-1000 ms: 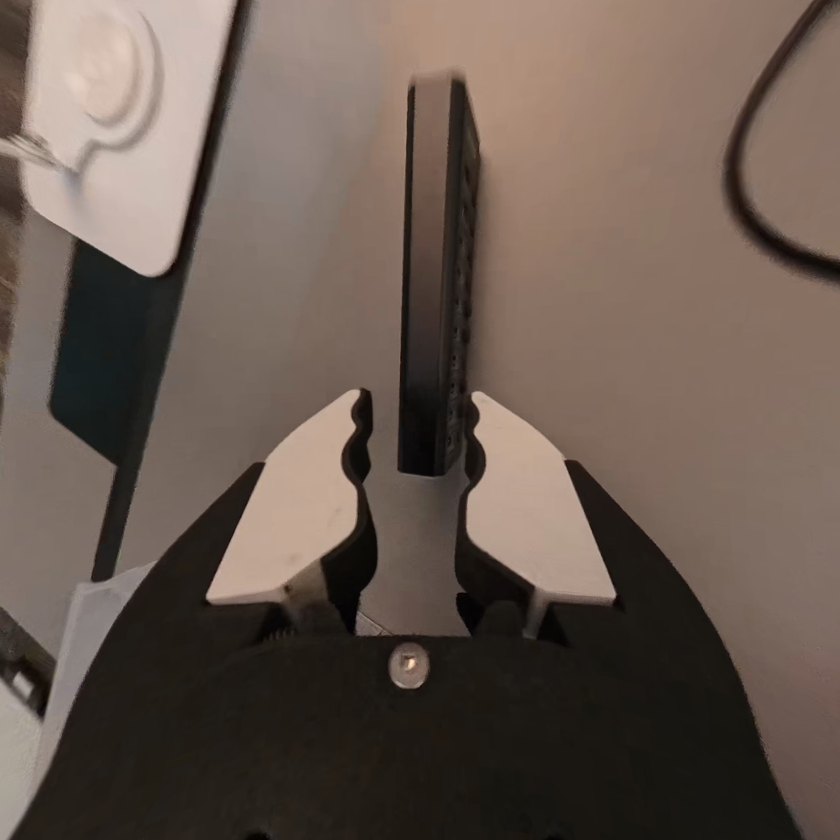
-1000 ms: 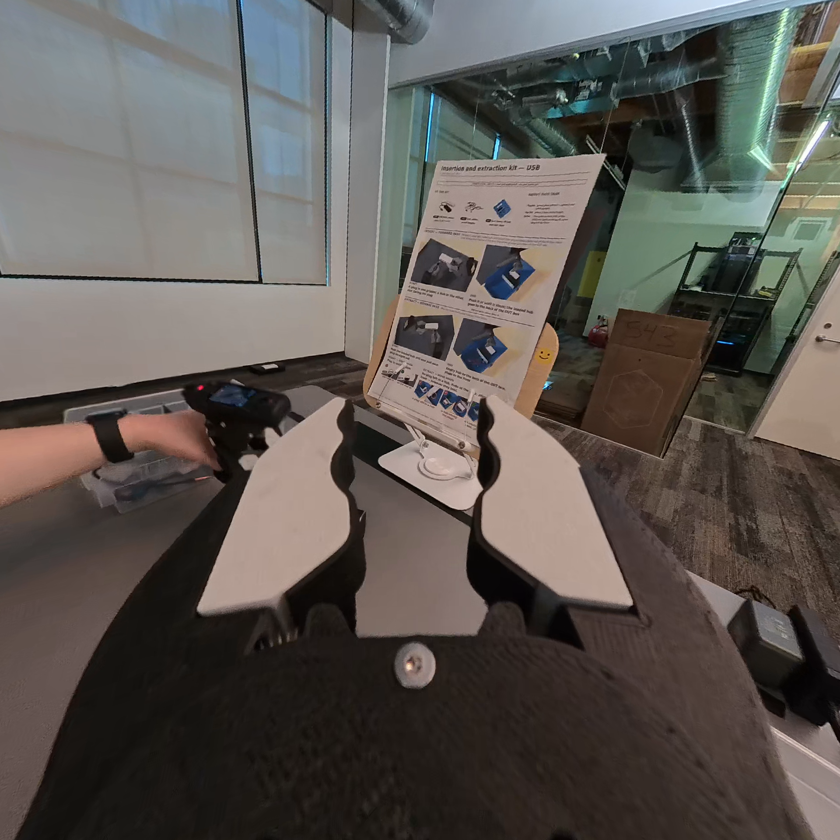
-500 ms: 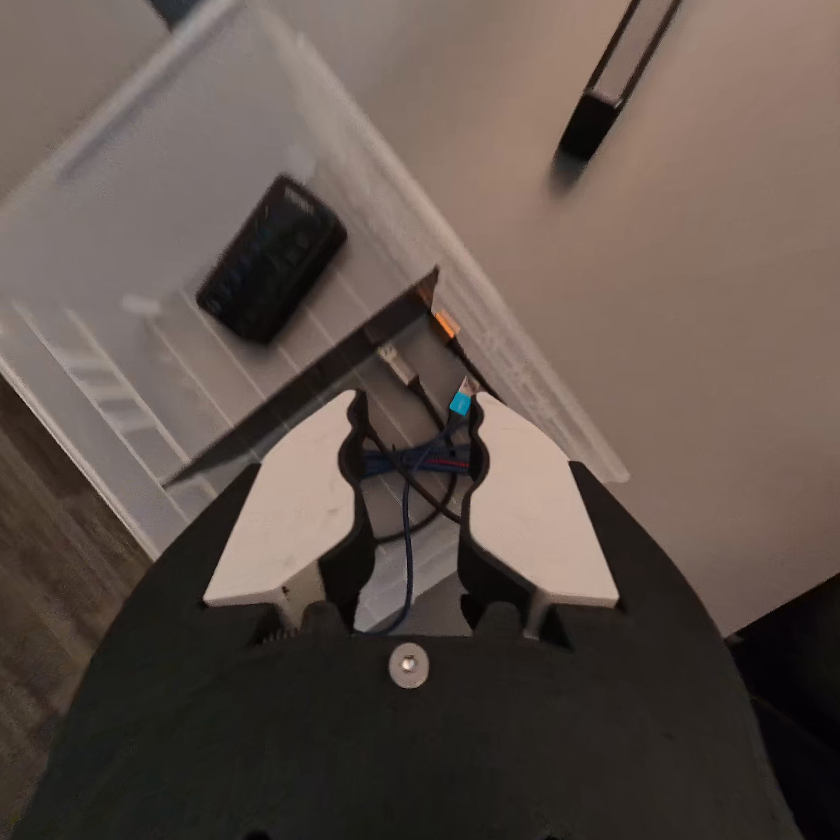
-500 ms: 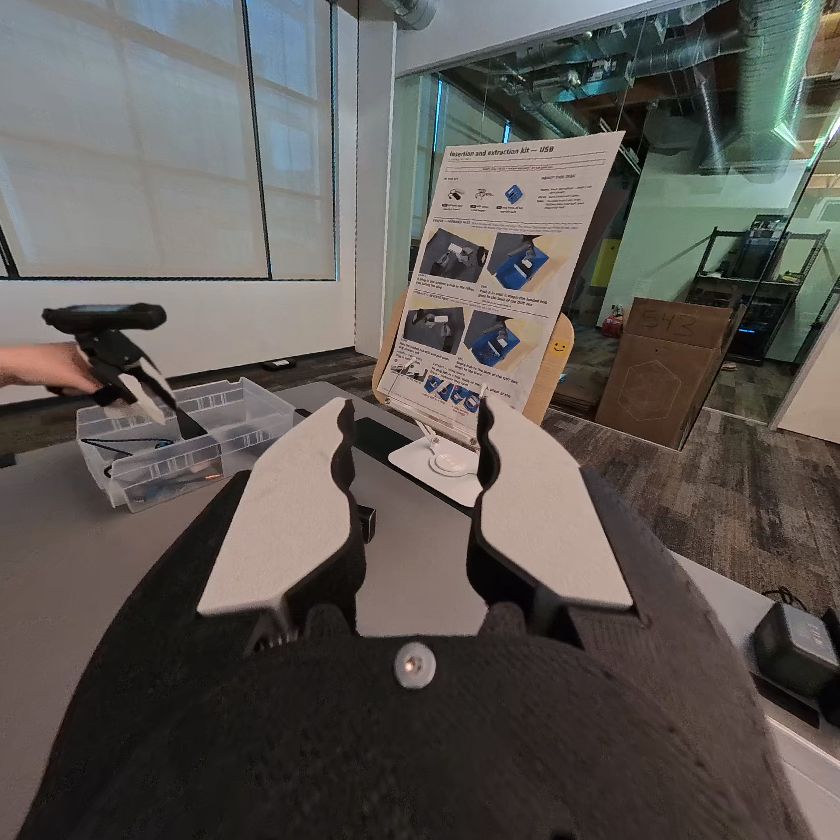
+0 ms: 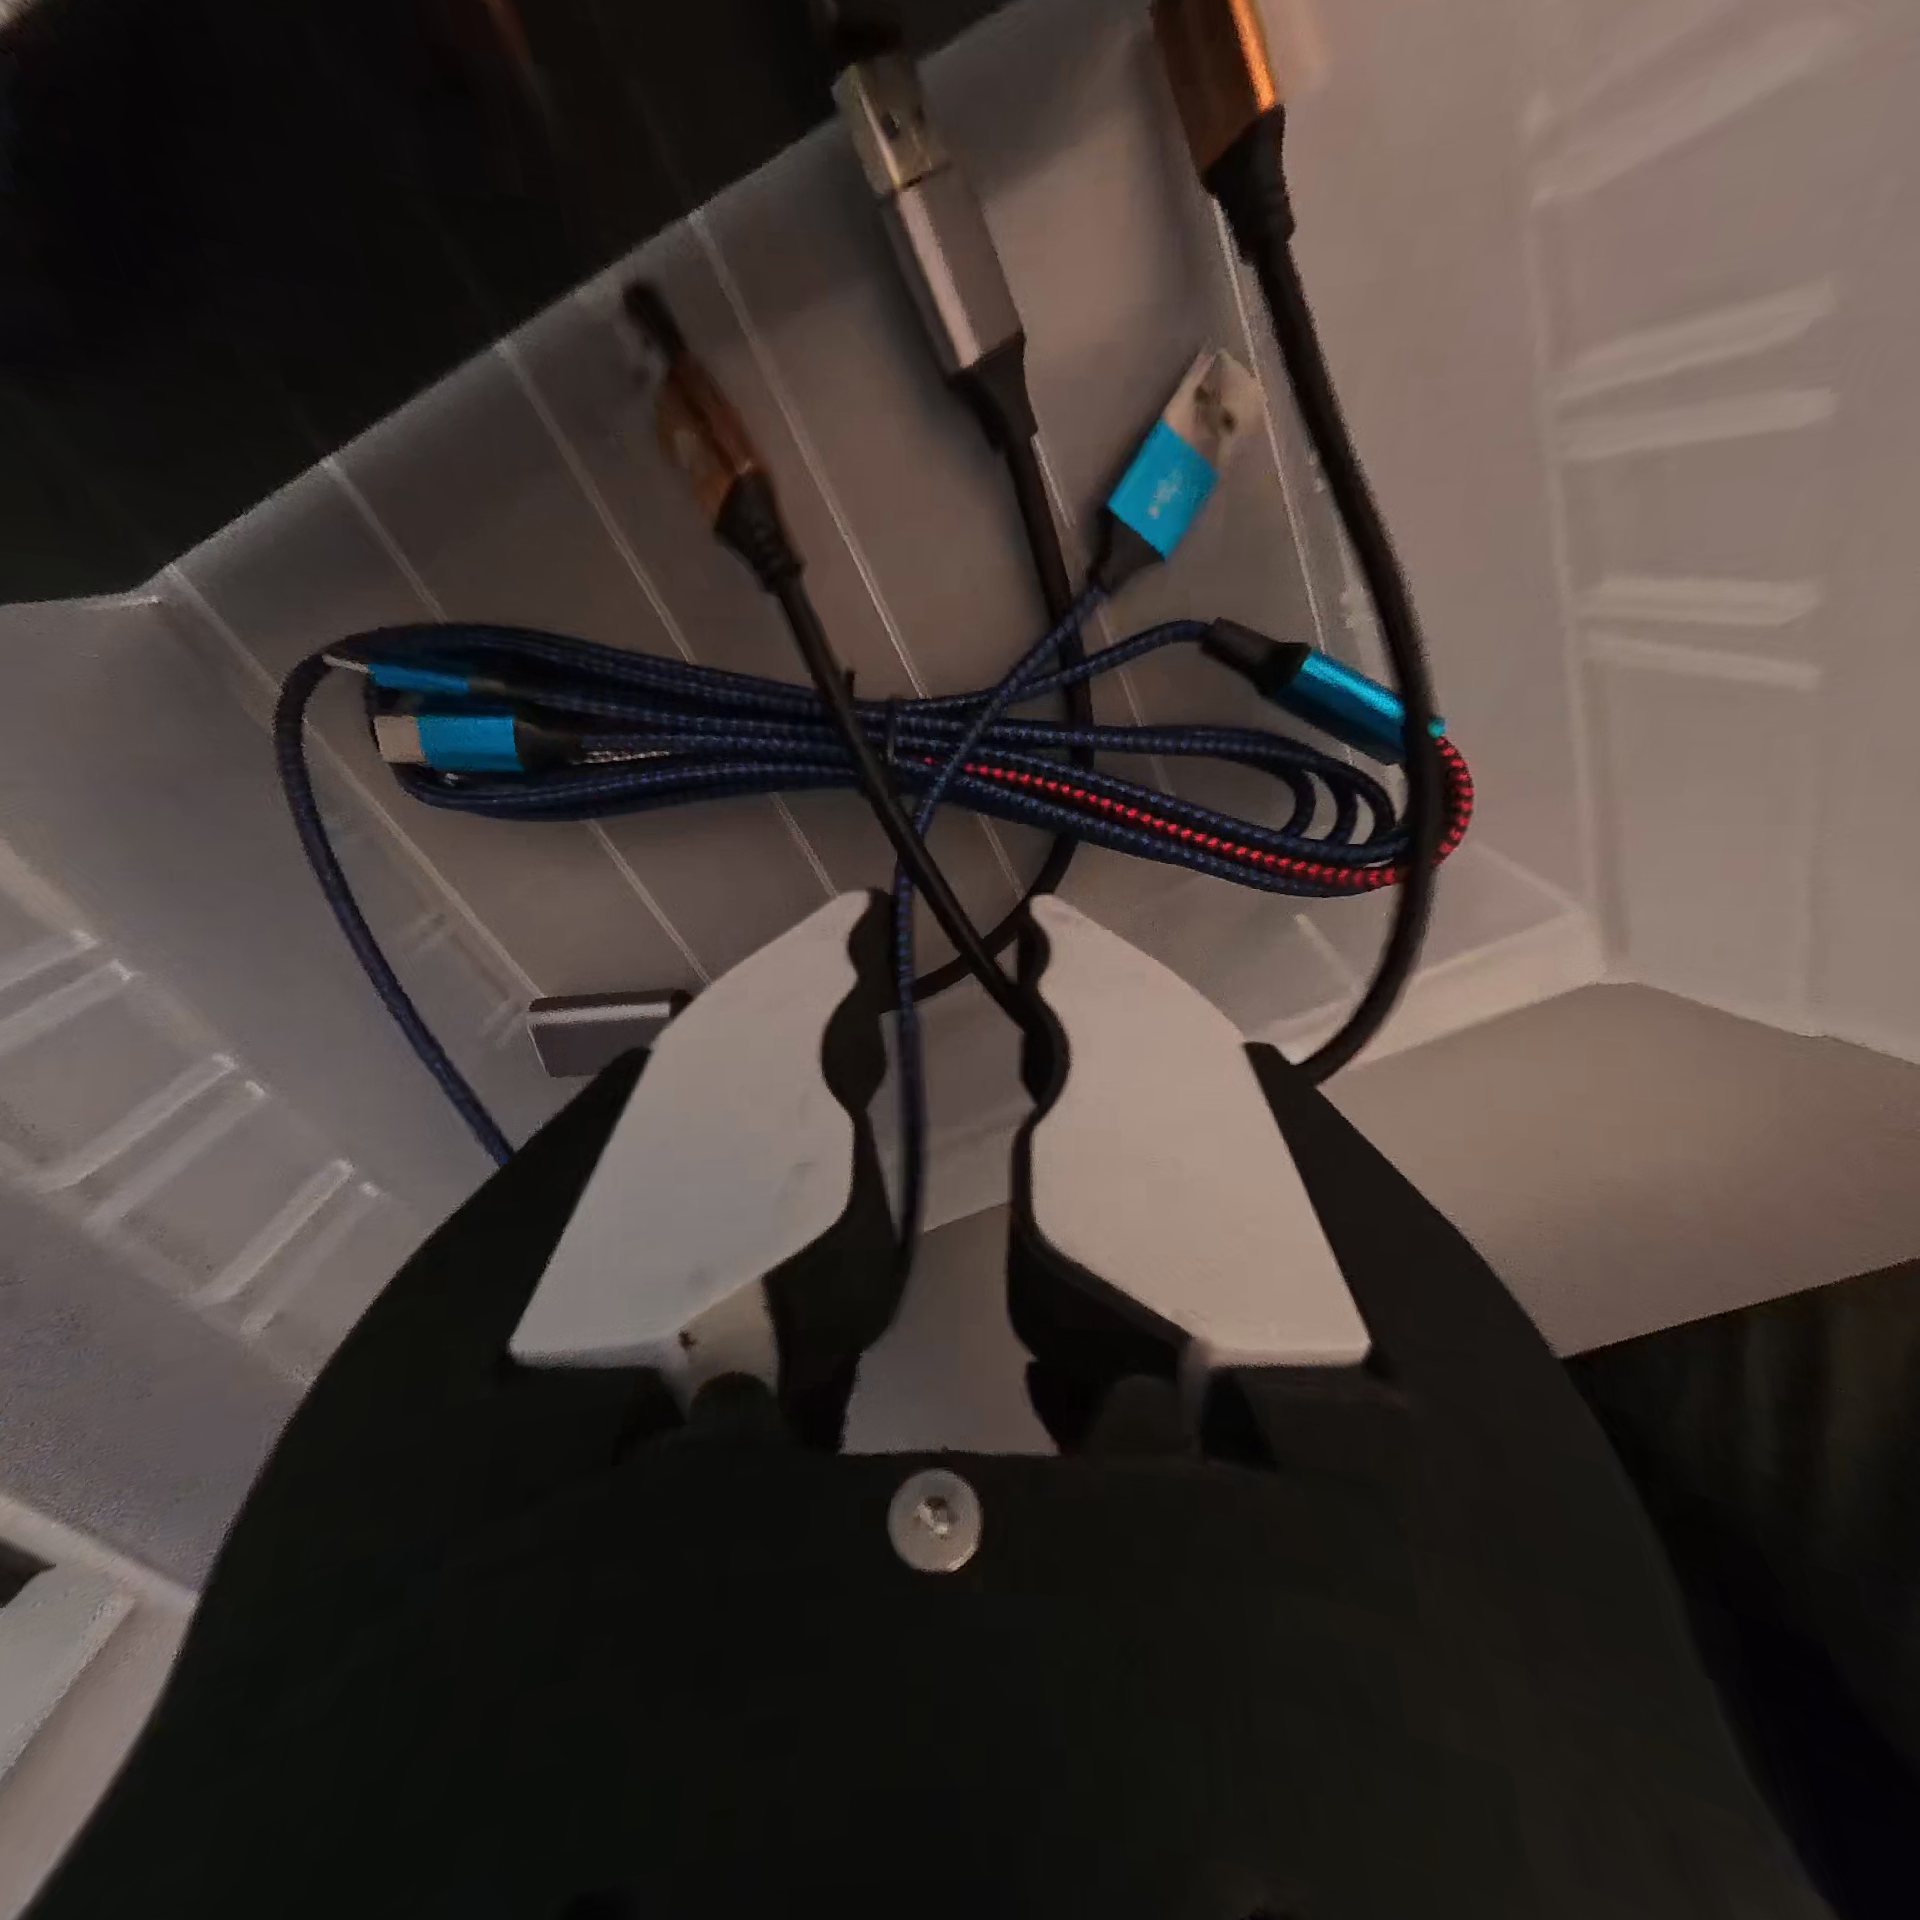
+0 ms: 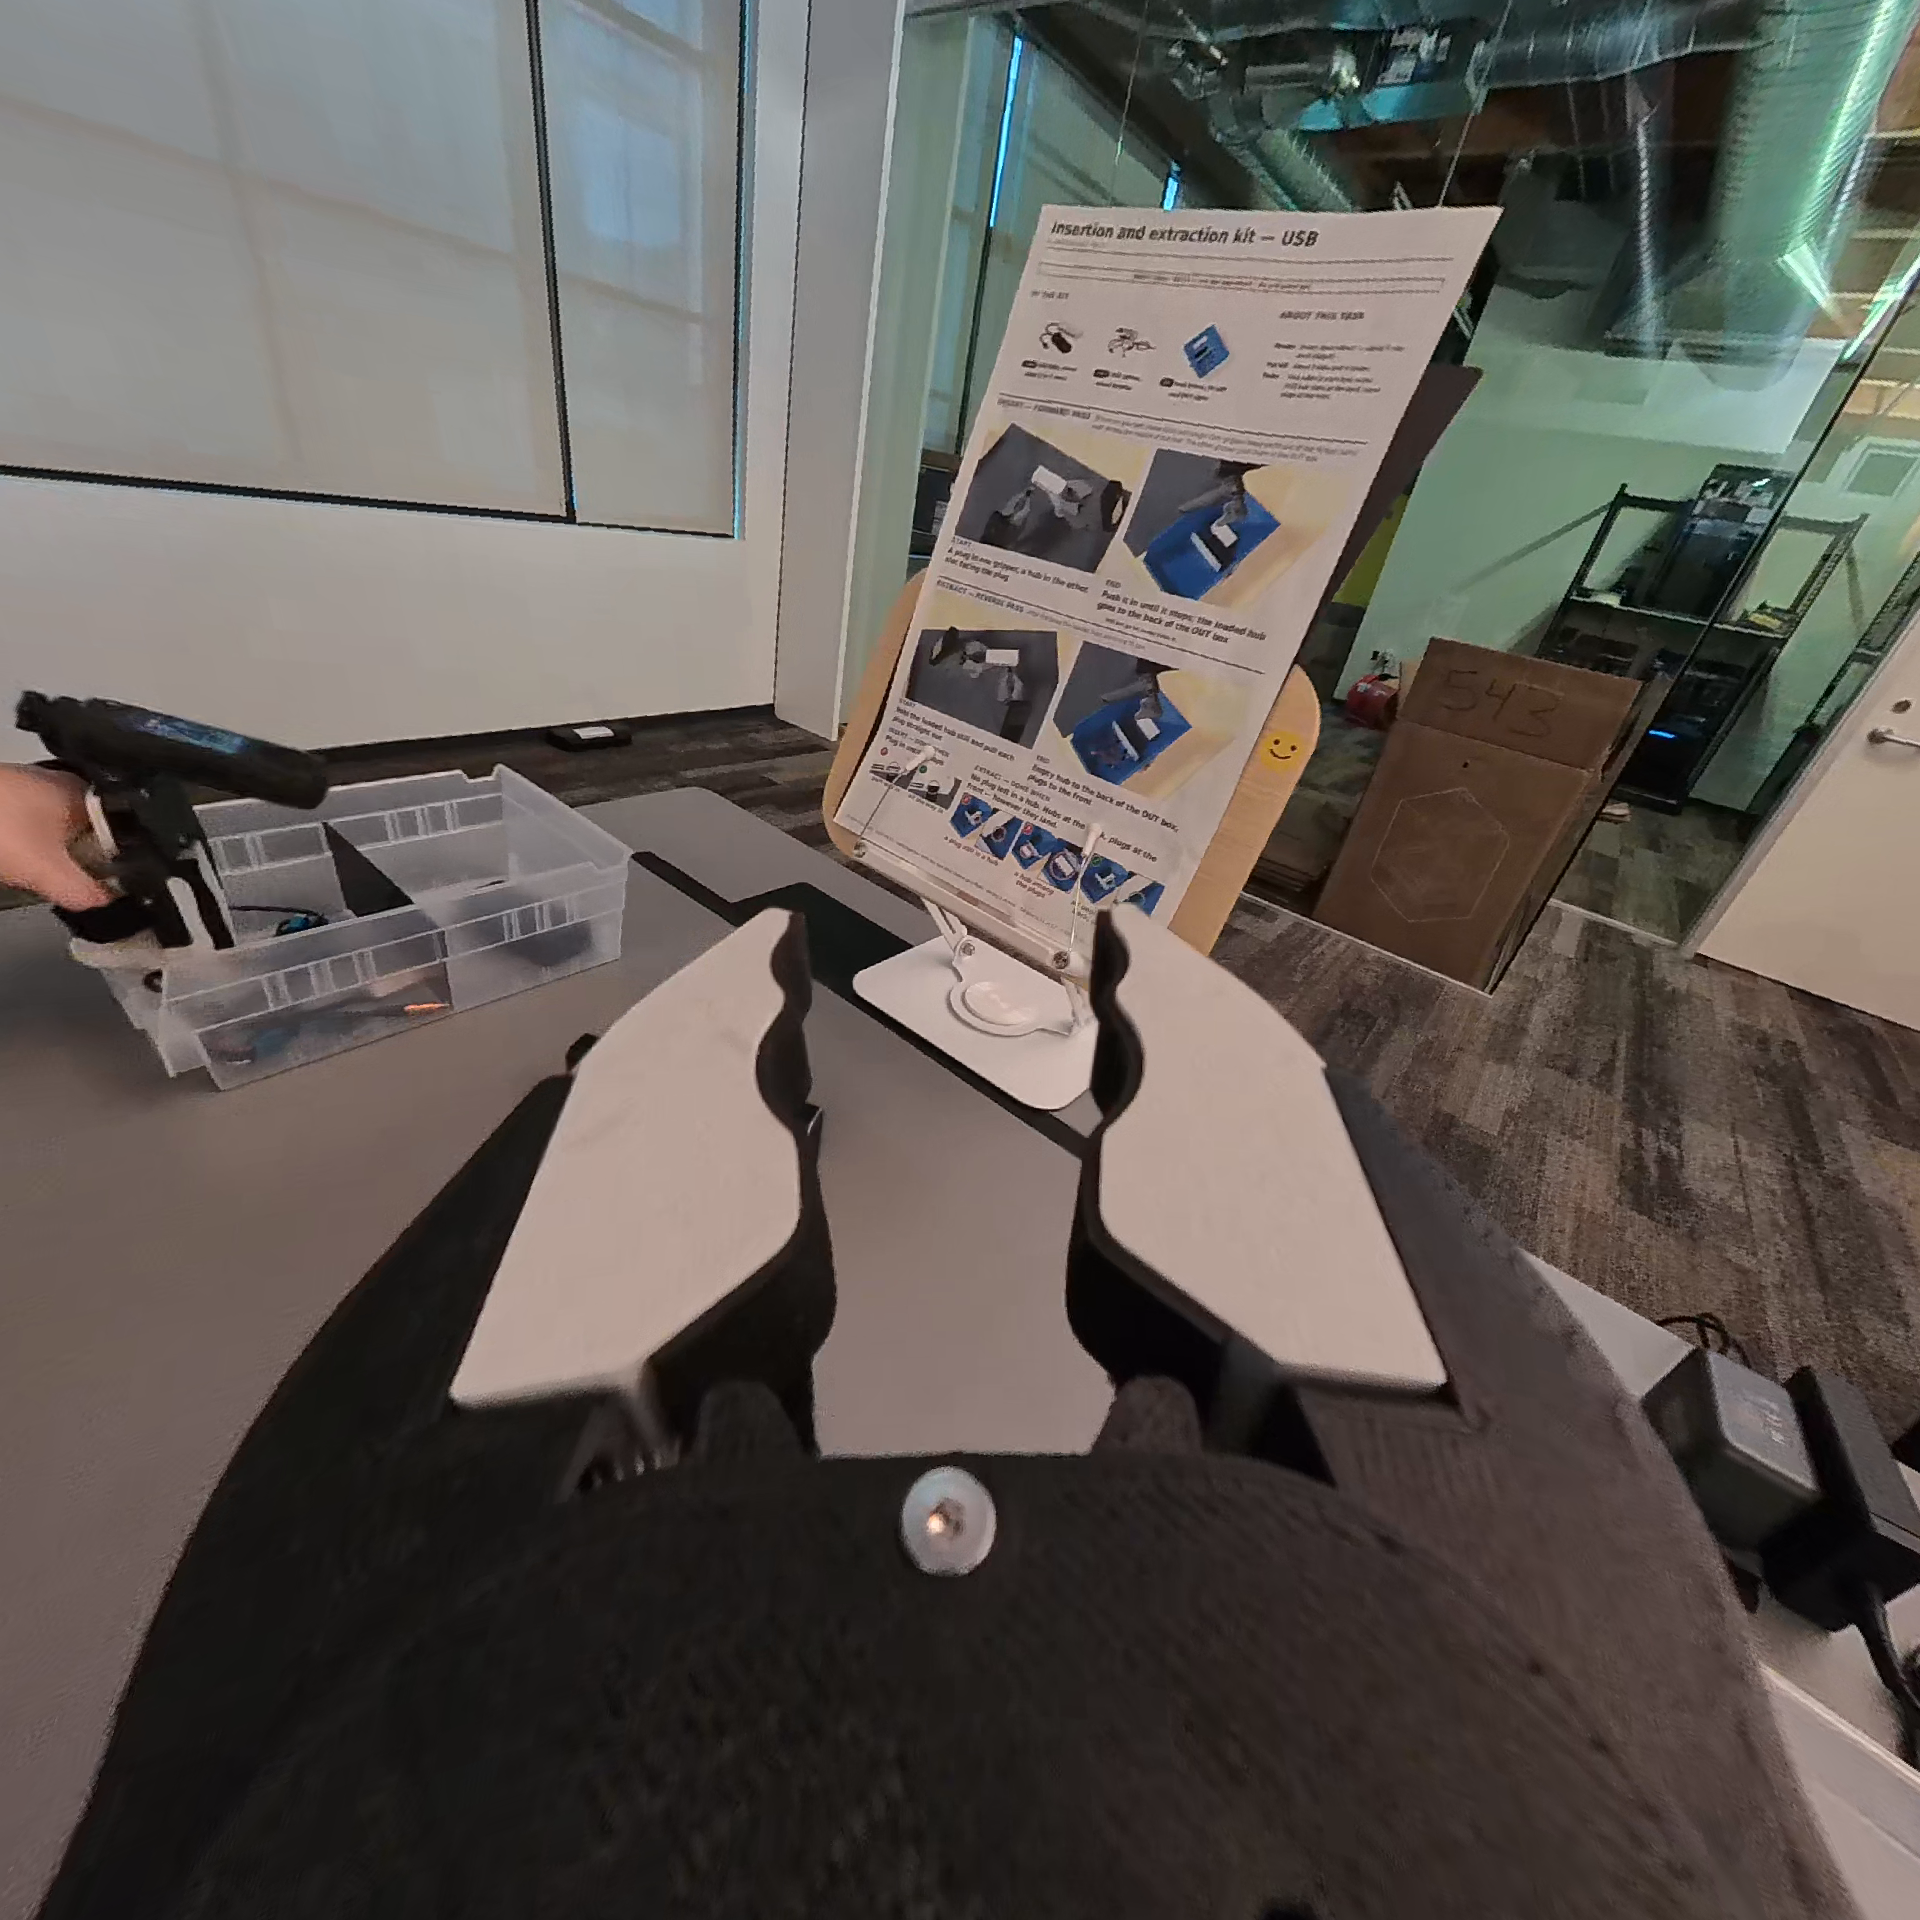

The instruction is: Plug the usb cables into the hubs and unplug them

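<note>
1. The left tool (image 5: 945,925) is seen with its jaws apart, nothing clamped; it is lowered into a clear plastic bin (image 5: 1714,540).
2. A thin black cable (image 5: 831,675) and a blue braided cable bundle (image 5: 790,748) are crossed just ahead of and between its tips; contact cannot be told.
3. A blue-shelled USB plug (image 5: 1164,483), a grey plug (image 5: 945,281) and an orange plug (image 5: 1221,73) are seen beyond the tips.
4. The right tool (image 6: 948,935) is held wide apart and empty above the grey table (image 6: 208,1226).
5. A printed instruction sheet (image 6: 1174,540) is propped on a white stand (image 6: 987,1018) ahead; its writing is not transcribed.
6. In the right wrist view the bin (image 6: 416,894) is well apart, to the left.
</note>
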`<state>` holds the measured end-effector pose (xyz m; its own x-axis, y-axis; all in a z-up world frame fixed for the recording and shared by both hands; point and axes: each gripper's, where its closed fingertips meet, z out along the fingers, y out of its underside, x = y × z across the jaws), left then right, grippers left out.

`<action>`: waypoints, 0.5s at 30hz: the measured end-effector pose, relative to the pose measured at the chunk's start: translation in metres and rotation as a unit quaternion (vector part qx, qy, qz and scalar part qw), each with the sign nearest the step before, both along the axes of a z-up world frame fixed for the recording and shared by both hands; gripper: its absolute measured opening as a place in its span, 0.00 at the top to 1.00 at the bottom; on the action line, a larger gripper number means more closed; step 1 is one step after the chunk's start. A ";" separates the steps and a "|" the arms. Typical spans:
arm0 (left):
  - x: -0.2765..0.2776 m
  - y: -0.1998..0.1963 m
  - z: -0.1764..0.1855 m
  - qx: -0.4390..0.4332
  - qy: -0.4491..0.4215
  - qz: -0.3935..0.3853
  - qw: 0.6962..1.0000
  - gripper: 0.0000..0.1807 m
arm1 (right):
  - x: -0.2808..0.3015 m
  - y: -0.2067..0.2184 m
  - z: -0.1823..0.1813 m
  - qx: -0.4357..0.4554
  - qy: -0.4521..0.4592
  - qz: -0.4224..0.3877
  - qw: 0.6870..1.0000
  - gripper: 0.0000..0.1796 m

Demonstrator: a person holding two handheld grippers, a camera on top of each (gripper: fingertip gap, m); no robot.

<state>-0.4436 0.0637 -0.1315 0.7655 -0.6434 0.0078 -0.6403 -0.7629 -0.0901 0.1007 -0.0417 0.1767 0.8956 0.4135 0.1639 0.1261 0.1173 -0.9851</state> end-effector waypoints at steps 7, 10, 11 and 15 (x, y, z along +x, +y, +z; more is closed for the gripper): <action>-0.012 0.007 0.033 0.029 0.056 -0.015 0.998 0.97 | 0.003 -0.001 0.000 0.000 0.002 0.000 1.000 0.71; -0.011 0.012 0.061 0.059 0.047 -0.009 0.997 0.97 | 0.005 -0.002 0.001 0.001 0.007 0.001 1.000 0.71; -0.012 0.014 0.071 0.074 0.050 -0.008 0.996 0.97 | 0.006 -0.002 0.001 0.001 0.008 0.001 1.000 0.71; -0.007 0.023 0.119 0.153 0.074 -0.017 0.985 0.97 | 0.008 -0.003 0.001 0.002 0.009 0.000 1.000 0.71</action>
<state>-0.4509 0.0870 -0.0129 0.7220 -0.6234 -0.3002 -0.6880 -0.6926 -0.2166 0.1086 -0.0449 0.1780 0.8983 0.4130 0.1499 0.1089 0.1213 -0.9866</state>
